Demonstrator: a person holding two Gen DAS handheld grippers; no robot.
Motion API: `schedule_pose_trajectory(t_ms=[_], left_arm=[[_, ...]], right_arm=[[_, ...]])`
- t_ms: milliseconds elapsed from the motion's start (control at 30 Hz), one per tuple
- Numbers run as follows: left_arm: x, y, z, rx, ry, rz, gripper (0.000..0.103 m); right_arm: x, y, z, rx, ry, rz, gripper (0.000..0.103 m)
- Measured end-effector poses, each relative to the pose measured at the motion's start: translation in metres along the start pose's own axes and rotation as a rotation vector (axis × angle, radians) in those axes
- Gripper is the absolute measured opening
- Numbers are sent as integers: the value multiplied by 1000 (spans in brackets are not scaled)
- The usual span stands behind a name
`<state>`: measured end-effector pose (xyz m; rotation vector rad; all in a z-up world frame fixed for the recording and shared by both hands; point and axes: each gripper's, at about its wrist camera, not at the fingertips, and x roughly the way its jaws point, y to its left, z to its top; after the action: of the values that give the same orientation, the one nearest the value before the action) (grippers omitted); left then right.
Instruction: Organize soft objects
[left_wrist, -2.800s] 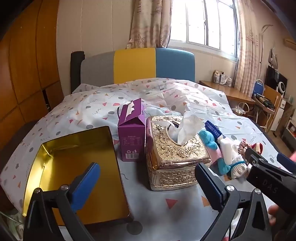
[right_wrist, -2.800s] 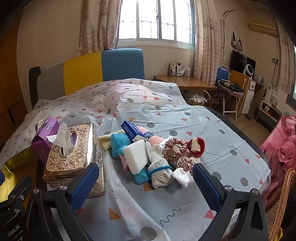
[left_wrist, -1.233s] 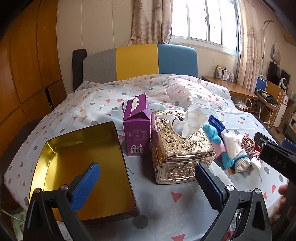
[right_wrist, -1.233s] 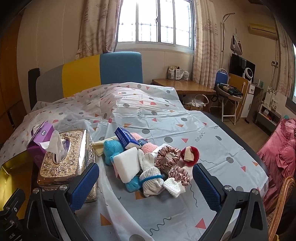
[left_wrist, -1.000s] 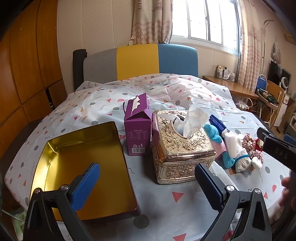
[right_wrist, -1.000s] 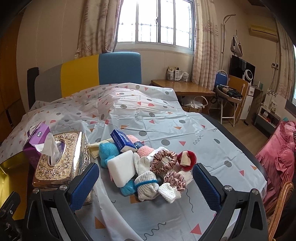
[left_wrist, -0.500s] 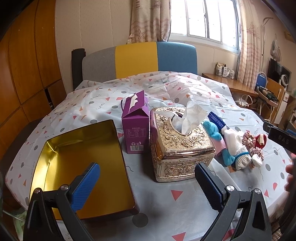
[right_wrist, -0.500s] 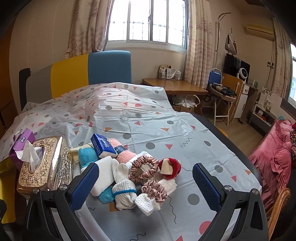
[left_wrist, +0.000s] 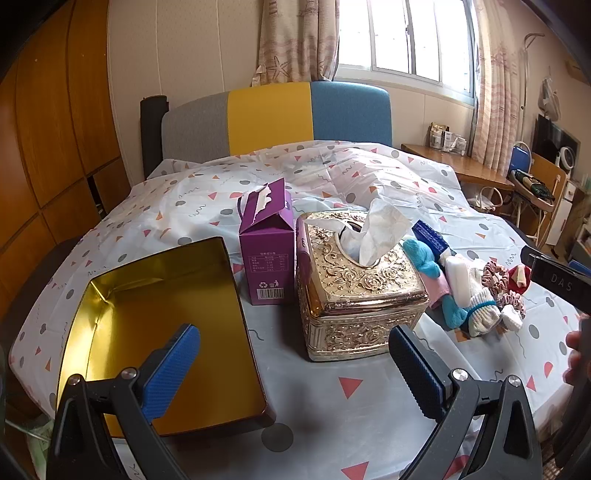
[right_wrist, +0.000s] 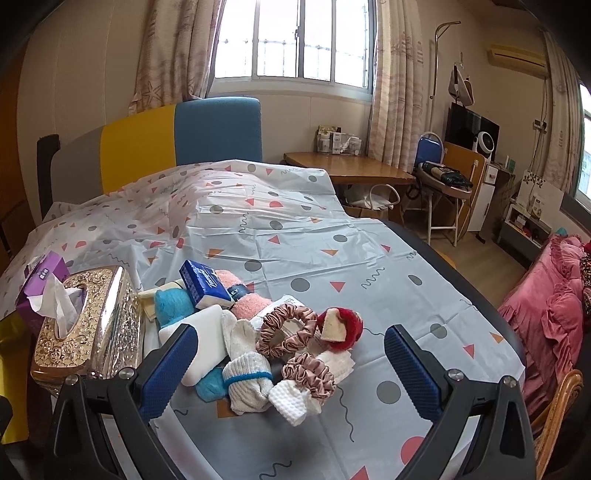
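Approach step, nothing picked. Left gripper and right gripper both gape, empty. Soft pile lies at 12 o'clock of right gripper, gold tin empty. Next: probably descend, pinch one scrunchie.

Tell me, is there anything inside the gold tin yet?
No, the gold tin shows only its bare shiny bottom, with nothing lying in it.
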<state>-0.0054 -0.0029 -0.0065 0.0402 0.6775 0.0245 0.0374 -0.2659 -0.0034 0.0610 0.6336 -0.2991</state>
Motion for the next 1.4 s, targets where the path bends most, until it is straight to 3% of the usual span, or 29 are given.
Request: schedule_pose_trajectory(t_ms=[533, 633, 733, 833, 967, 1167, 1233, 1400], left_arm=[[3, -9, 4, 8, -2, -52, 103], [3, -13, 5, 19, 5, -100, 103], [2, -17, 7, 20, 23, -196, 103], [2, -29, 14, 48, 32, -265, 103], [1, -59, 29, 112, 24, -339, 103], [21, -111, 43, 220, 81, -418, 81], [32, -127, 47, 247, 113, -442, 65], [58, -156, 59, 298, 144, -423, 62]], right_arm=[[1, 3, -11, 5, 35, 27, 103], [5, -5, -8, 12, 38, 23, 103], [12, -19, -5, 28, 63, 30, 103], [17, -41, -3, 62, 57, -9, 103], [24, -81, -4, 204, 66, -56, 103], [34, -116, -10, 361, 121, -51, 103], [33, -121, -11, 390, 124, -48, 103], [37, -121, -12, 405, 148, -16, 103]])
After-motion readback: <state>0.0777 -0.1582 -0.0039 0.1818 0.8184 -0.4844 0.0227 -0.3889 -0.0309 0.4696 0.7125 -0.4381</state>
